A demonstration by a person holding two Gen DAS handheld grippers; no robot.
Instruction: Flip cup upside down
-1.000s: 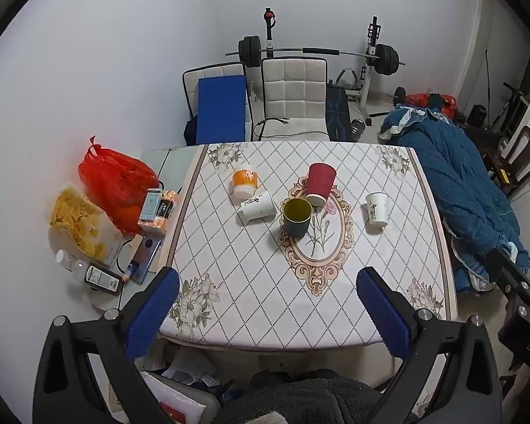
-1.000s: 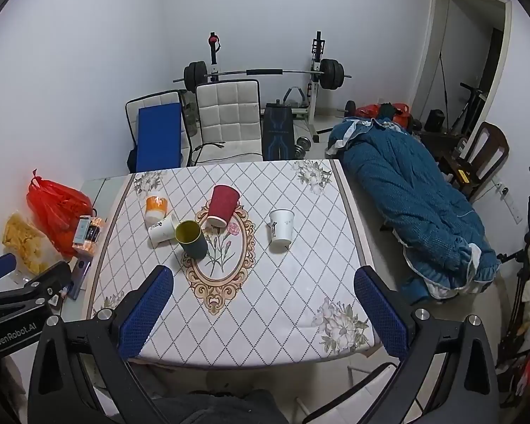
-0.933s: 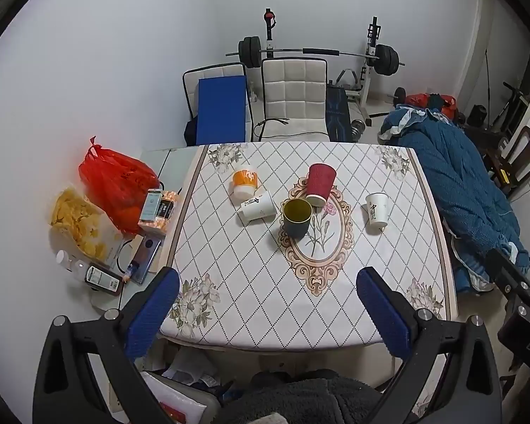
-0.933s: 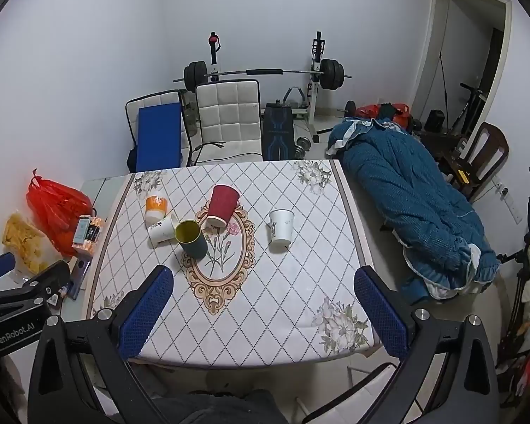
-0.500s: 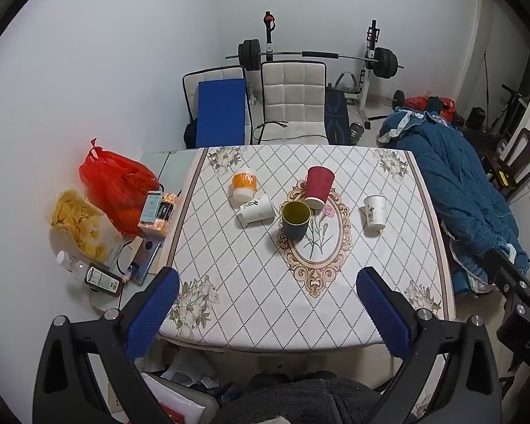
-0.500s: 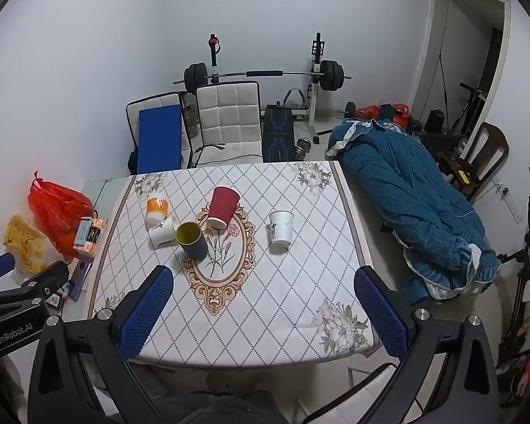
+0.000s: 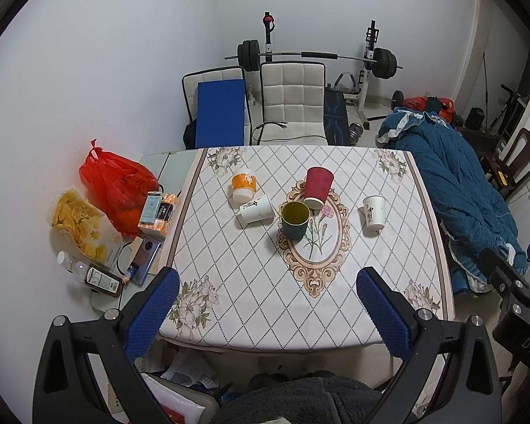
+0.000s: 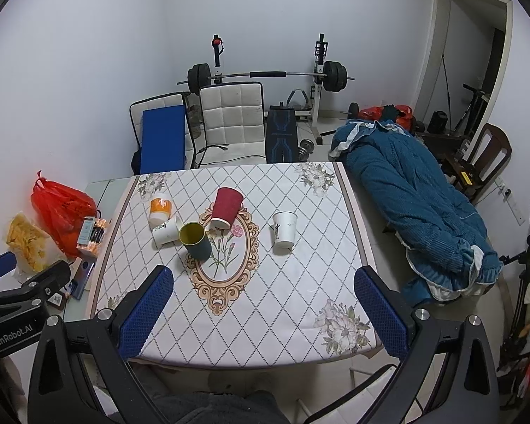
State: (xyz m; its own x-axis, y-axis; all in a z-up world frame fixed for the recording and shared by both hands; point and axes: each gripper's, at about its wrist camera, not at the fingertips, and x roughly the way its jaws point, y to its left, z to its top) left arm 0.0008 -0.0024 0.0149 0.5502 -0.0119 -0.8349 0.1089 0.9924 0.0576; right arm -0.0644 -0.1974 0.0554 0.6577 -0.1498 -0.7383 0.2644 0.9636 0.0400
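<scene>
Fingers of both the left gripper (image 7: 268, 309) and the right gripper (image 8: 264, 308) are spread wide and empty, well short of the cups. Only the dark green, yellow-lined cup (image 7: 294, 220) stands mouth-up, mid-counter (image 7: 251, 304) beside the red ribbed paper cup (image 7: 318, 183); it looks rigid and smooth, so grip across its side wall.

occluded: red cup (image 7: 318, 183) rim partly behind dark green cup (image 7: 294, 219) | cut off: right gripper (image 7: 526, 321) by left view's edge, fingertips unseen | too small: print on white cup (image 8: 285, 229) | unclear: contents of red bag (image 7: 115, 187)
</scene>
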